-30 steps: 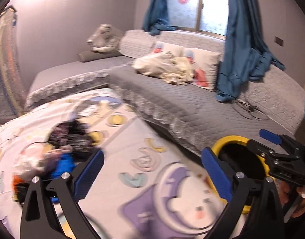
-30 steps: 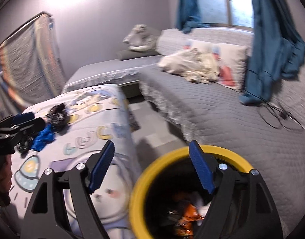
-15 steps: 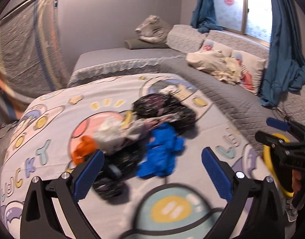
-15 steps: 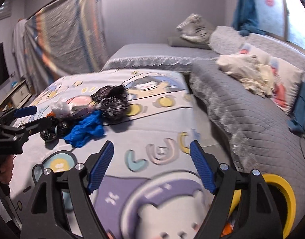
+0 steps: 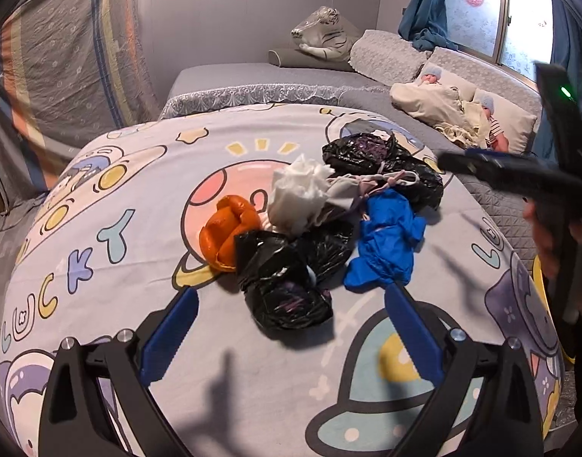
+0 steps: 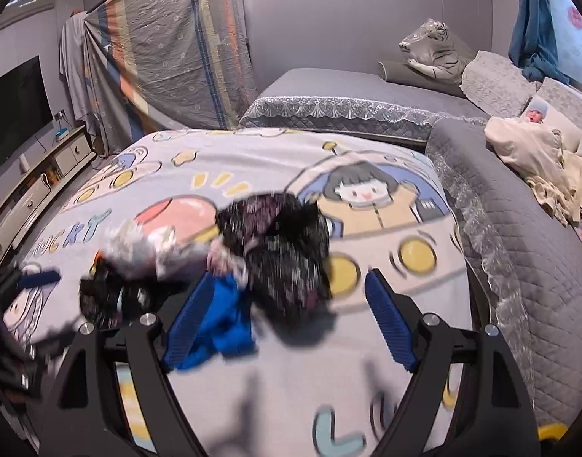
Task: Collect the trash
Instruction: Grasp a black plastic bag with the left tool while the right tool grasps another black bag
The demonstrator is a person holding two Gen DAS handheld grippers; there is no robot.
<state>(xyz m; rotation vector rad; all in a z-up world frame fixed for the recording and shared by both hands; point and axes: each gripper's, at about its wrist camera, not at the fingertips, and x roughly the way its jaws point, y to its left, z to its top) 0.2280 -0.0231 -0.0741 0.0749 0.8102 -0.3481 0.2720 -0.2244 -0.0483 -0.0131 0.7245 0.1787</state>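
A pile of trash lies on the cartoon-print cover [image 5: 100,198]: an orange wrapper [image 5: 226,232], a white tissue wad [image 5: 298,198], a blue glove [image 5: 389,236] and crumpled black bags [image 5: 287,285]. My left gripper [image 5: 291,327] is open just short of the nearest black bag, its pads touching nothing. My right gripper [image 6: 289,320] hovers over the far side of the pile with its jaws opening. A black bag [image 6: 287,251] lies ahead of it and the blue glove [image 6: 222,323] lies by its left finger, unpressed. A yellow bin rim [image 6: 553,430] peeks in at bottom right.
A grey quilted sofa [image 6: 519,251] wraps around the back and right, with pillows and a cream blanket [image 5: 443,110] on it. A striped sheet [image 6: 169,45] hangs at the back left. A TV cabinet [image 6: 35,186] stands at far left.
Both views have swung from the yellow bin over to the trash pile, and both grippers have come close to it. The bin has slid off to the right edge.
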